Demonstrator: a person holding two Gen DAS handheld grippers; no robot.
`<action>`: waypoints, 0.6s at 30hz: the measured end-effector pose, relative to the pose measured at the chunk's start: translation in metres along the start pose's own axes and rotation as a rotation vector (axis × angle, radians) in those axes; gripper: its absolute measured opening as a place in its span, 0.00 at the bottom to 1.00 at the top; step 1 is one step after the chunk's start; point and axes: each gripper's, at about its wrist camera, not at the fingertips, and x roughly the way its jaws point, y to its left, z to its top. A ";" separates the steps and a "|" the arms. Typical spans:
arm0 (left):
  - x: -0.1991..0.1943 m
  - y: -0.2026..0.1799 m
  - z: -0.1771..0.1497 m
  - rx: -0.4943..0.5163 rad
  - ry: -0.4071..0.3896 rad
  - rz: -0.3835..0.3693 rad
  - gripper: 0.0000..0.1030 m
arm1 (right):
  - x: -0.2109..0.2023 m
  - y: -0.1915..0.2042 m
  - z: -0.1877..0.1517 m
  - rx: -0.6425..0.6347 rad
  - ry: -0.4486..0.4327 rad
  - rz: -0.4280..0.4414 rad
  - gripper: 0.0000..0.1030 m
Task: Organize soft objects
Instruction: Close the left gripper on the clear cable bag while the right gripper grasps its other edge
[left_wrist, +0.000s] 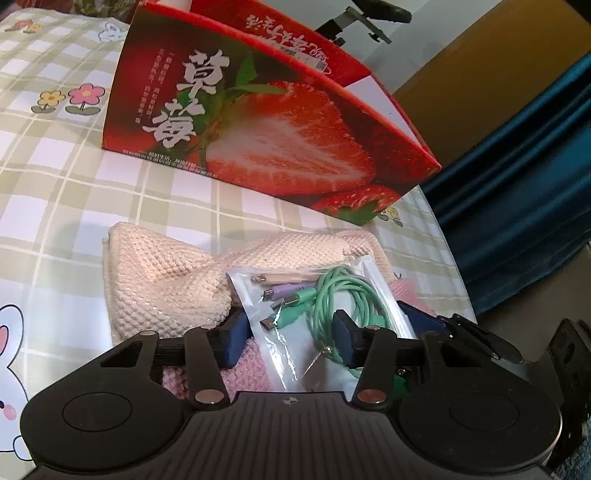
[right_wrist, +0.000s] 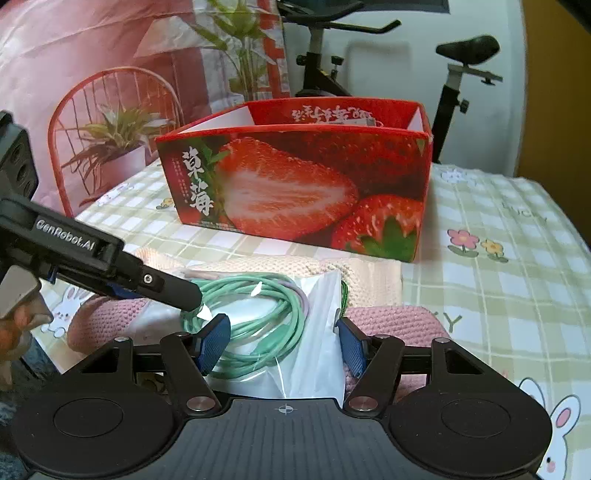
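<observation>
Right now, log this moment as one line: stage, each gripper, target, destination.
stage: closing in on cable bag | left gripper: fingers astride bag | right gripper: fingers astride bag | under bag: cream knit, pink knit | destination: strawberry box

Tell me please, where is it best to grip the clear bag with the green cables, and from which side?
Probably the clear bag is best taken at its near flat edge, beside the cable coil, coming from the near side and above. It lies flat on the pink knit, and the red box blocks the far side.
</observation>
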 end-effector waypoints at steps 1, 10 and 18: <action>-0.002 -0.001 -0.001 0.005 -0.009 -0.001 0.46 | 0.000 -0.003 0.001 0.026 0.006 0.009 0.59; -0.024 -0.018 -0.004 0.115 -0.074 0.000 0.37 | -0.011 0.004 0.005 0.035 -0.004 0.035 0.53; -0.033 -0.019 -0.008 0.128 -0.073 0.025 0.35 | -0.010 0.003 0.005 0.070 0.007 0.073 0.52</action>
